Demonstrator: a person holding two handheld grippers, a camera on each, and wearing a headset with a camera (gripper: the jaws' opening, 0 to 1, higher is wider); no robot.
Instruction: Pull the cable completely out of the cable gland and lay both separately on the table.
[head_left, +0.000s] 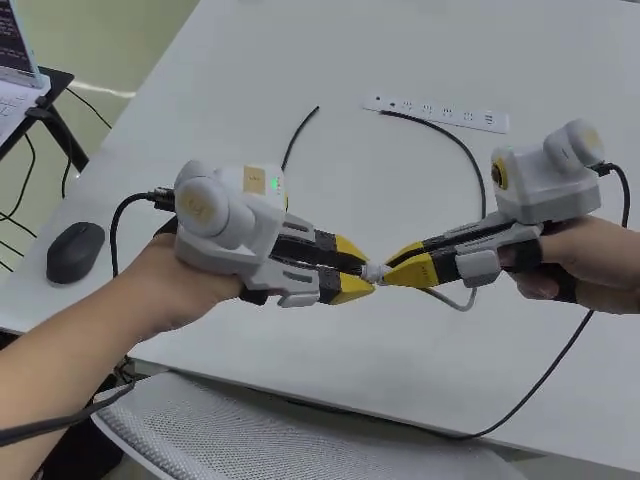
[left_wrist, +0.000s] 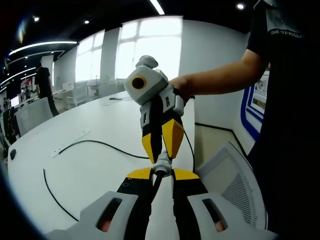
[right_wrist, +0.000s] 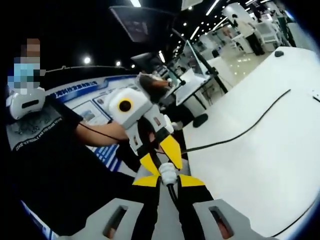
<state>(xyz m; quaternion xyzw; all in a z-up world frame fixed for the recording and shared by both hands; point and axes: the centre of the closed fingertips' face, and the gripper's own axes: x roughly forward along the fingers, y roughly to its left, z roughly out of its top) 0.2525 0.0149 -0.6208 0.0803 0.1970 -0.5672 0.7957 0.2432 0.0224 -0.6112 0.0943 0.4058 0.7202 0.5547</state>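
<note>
Above the near part of the counter (head_left: 300, 360), the head view has the left claw (head_left: 358, 270) and right claw (head_left: 398, 268) meeting tip to tip. The small white cable gland (head_left: 373, 271) is pinched between them in the air, and a loop of cable (head_left: 455, 300) sags under the right one. From the left gripper view, the left claw is closed on the gland (left_wrist: 162, 164), a hard, light, smooth piece that would probably twist if held by its rim, so its body is the better hold. From the right gripper view, the right claw appears clamped on the cable (right_wrist: 173, 194) just behind the gland; thin and limp, it likely wants a grip close in and a straight pull.
</note>
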